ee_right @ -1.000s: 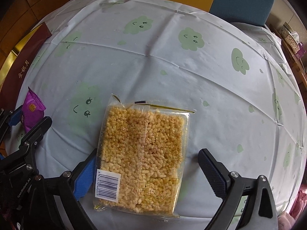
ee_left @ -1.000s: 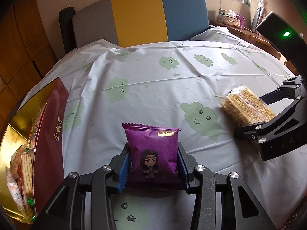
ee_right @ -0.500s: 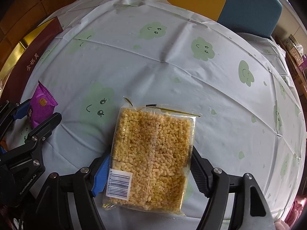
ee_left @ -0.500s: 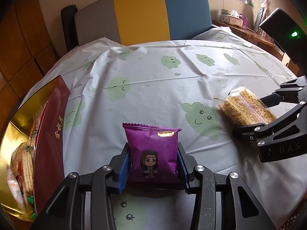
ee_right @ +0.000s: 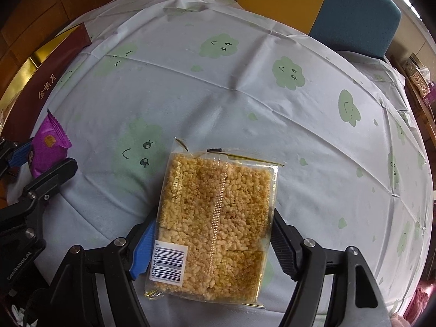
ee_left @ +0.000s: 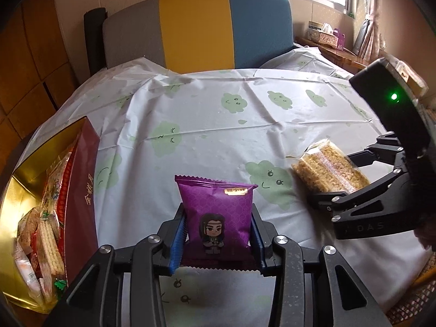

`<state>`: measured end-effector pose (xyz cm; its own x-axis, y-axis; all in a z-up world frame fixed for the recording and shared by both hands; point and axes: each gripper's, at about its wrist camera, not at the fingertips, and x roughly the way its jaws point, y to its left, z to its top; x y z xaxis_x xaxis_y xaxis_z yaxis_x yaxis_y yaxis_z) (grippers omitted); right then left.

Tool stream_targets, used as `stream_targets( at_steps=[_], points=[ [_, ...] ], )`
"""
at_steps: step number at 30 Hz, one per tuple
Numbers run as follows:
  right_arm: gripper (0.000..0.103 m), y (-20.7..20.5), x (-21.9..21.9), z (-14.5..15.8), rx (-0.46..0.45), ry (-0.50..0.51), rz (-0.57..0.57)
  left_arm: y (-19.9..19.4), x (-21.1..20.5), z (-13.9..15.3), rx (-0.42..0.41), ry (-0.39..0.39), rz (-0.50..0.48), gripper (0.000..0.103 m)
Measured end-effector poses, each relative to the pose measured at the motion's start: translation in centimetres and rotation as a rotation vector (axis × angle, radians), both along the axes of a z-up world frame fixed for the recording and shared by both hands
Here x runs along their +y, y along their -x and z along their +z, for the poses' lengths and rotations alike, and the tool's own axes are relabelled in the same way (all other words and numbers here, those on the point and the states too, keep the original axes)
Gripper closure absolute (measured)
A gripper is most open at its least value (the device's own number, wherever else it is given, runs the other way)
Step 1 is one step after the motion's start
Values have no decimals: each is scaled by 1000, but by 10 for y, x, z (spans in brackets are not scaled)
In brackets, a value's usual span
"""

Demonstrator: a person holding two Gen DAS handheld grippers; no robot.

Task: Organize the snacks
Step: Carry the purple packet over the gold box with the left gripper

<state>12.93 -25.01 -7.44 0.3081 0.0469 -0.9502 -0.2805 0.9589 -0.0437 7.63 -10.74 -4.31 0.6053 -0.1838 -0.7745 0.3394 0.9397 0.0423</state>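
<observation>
A purple snack packet (ee_left: 216, 216) is gripped upright between the fingers of the left gripper (ee_left: 216, 241), above the counter (ee_left: 218, 125). A clear pack of puffed-rice bars (ee_right: 215, 223) is clamped between the right gripper (ee_right: 214, 245) fingers, which have just been closing. A red box (ee_left: 81, 190) of snacks is seen left of the left fingers.

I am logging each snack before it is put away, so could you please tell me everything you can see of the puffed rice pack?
The puffed rice pack is a flat, clear plastic wrapper over golden, crumbly rice blocks, with a sealed seam down its middle and a white barcode label at one near corner. It looks unopened. It lies on the cloud-print tablecloth, and the right gripper is shut on its two long edges, one blue pad and one black.
</observation>
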Motion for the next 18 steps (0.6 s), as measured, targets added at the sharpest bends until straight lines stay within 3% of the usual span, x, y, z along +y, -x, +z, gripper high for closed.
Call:
stream_targets(
  at_steps=[9,18],
  points=[
    [28,4,1,1,-8,-2,2,10,49,45,-29,105,64,61],
    [28,7,0,2,-16,-7,-2,-19,163,60,8,192,335,61]
  ],
)
